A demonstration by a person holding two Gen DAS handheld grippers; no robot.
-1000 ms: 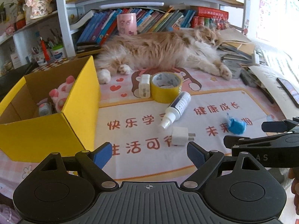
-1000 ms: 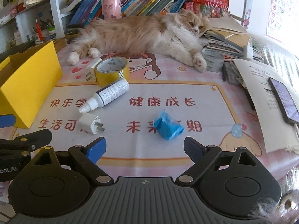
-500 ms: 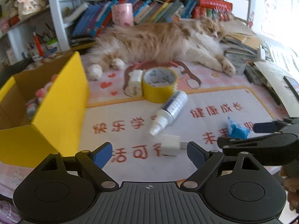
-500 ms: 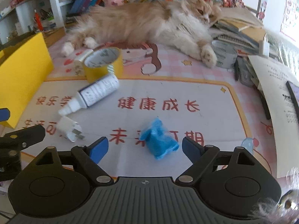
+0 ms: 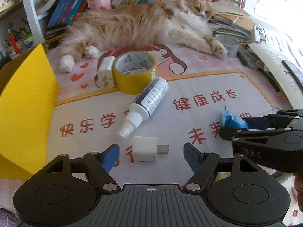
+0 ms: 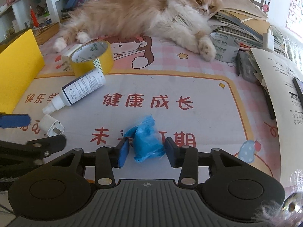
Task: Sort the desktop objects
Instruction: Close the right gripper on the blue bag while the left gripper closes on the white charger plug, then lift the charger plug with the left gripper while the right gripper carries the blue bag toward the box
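Blue plastic wad (image 6: 146, 141) lies on the bench just in front of the spray bottle (image 6: 79, 91); looks v. light, soft, crinkly, so squeeze it mid-bulk. Right gripper (image 6: 146, 153) jaws closing round it, pads not quite pressing yet. White charger plug (image 5: 145, 148), just below the bottle's nozzle: stiff, smooth; take the flat sides. Left gripper (image 5: 150, 155) jaws closing, still apart. Vs a sec ago: both grippers nearer and lower, jaws narrower.
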